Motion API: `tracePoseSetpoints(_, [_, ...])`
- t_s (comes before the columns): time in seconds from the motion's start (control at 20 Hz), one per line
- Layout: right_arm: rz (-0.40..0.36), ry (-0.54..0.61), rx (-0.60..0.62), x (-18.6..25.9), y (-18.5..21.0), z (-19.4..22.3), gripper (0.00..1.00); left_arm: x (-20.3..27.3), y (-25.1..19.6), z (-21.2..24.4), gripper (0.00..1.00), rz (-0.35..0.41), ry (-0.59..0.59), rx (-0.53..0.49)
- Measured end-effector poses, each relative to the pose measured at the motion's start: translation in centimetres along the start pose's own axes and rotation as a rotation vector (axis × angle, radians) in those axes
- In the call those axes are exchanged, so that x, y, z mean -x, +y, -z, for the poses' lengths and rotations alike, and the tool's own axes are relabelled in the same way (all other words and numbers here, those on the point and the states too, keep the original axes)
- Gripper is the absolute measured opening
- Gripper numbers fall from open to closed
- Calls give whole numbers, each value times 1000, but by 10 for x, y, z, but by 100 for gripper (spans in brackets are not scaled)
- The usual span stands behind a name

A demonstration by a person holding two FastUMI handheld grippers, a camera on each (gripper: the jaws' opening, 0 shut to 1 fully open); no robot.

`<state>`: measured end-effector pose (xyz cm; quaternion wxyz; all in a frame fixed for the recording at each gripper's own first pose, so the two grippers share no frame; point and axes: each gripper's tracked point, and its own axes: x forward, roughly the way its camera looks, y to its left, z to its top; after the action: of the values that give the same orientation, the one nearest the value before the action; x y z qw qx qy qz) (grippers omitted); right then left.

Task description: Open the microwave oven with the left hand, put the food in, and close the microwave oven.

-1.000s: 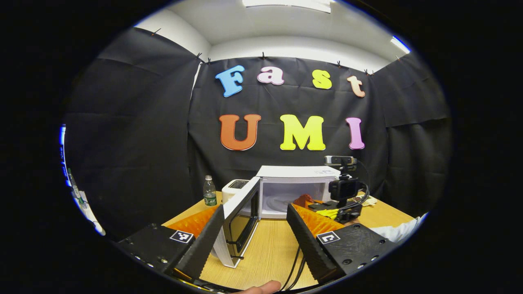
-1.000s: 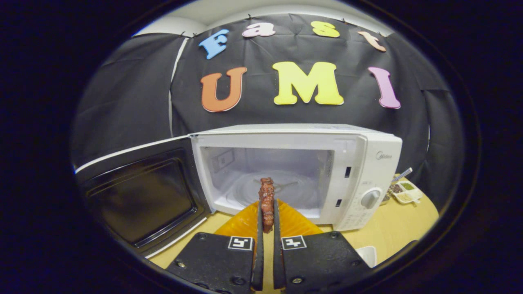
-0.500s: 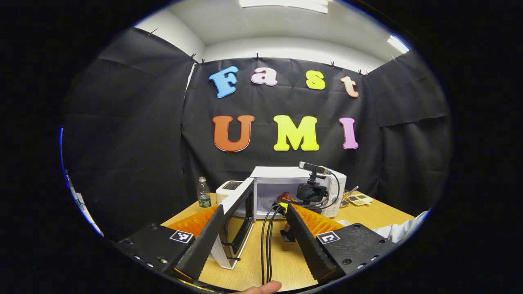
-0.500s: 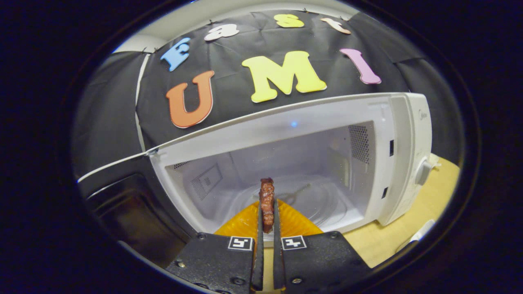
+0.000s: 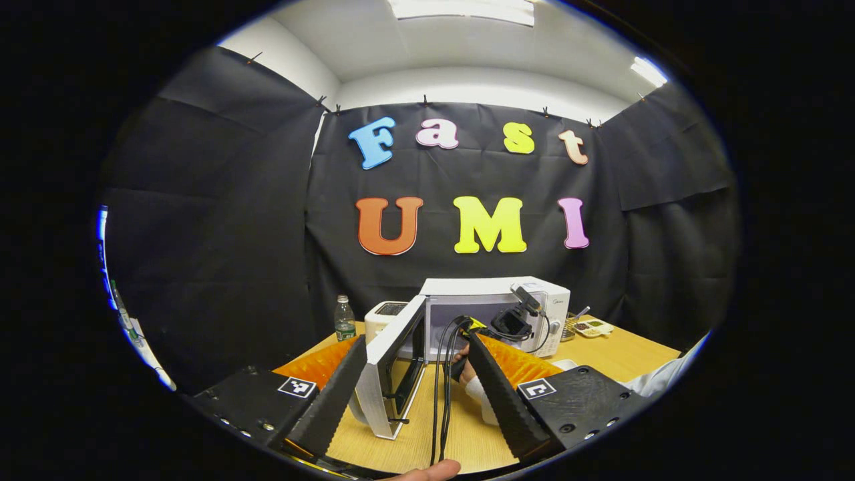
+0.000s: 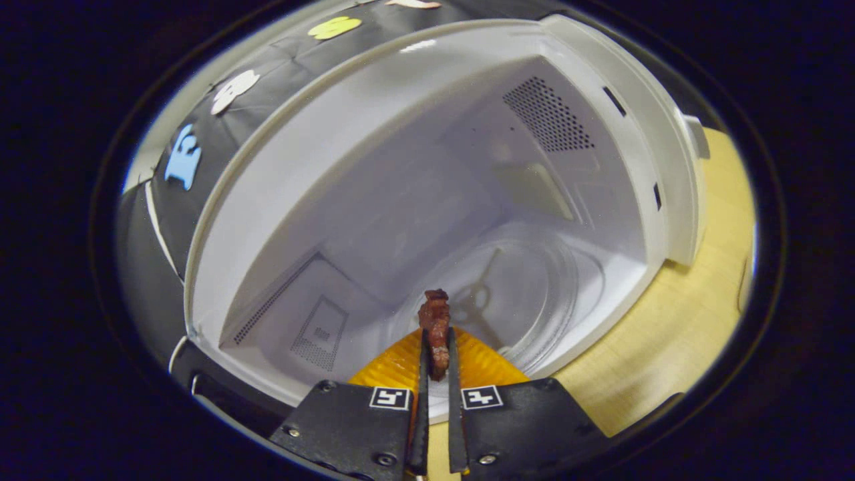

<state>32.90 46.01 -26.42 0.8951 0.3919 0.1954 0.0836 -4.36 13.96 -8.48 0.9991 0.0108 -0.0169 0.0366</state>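
Two grippers: the food (image 6: 435, 321) is pinched by the right gripper (image 6: 435, 347) at the microwave (image 6: 414, 174) mouth, awaiting lowering onto the glass plate (image 6: 534, 280), while the left gripper (image 5: 414, 381) is held wide open, empty.

The right claw (image 6: 435, 364) is pushing forward into the microwave oven (image 6: 601, 133), carrying the food (image 6: 435, 321) over the turntable (image 6: 534, 280); the cavity is swelling across the frame. In the left gripper view, the right claw is reaching farther toward centre frame.

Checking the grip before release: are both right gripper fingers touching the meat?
Touching. The right gripper view shows the right gripper fingers closed flat against both sides of the meat, which sticks up between them over the microwave cavity.
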Motion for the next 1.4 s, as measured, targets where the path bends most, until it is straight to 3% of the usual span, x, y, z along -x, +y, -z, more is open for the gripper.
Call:
tracePoseSetpoints(0.35, [72,24,-95,-14,-16,1,22,10,8,2,82,-21,12,-3])
tracePoseSetpoints(0.4, [79,-11,-87,-15,-16,-5,30,13,9,3,94,-25,12,2])
tracePoseSetpoints(0.45, [81,-45,-71,-13,-15,-12,33,15,8,5,94,-23,15,7])
tracePoseSetpoints(0.5, [87,-81,-63,-9,-13,-23,42,15,8,7,94,-25,21,11])
tracePoseSetpoints(0.65, [125,-139,-30,2,-18,-39,99,17,13,8,94,-42,27,13])
tracePoseSetpoints(0.8, [131,-74,109,-4,-14,-27,99,19,12,11,94,-41,38,28])
tracePoseSetpoints(0.85, [131,-77,140,-1,-15,-27,89,19,12,13,94,-39,40,27])
tracePoseSetpoints(0.9, [141,-86,158,5,-19,-30,100,20,13,15,94,-40,44,24])
tracePoseSetpoints(1.0, [142,-85,156,22,-25,-35,100,20,21,22,94,-57,62,22])
tracePoseSetpoints(1.05, [125,-79,163,31,-23,-34,100,19,23,23,94,-59,66,23])
tracePoseSetpoints(1.1, [108,-73,190,41,-19,-35,89,19,27,26,94,-62,75,23])
tracePoseSetpoints(1.15, [86,-64,229,52,-14,-36,100,21,34,28,94,-78,86,20])
tracePoseSetpoints(1.4, [-109,24,398,139,8,-45,100,23,77,13,94,-189,65,30])
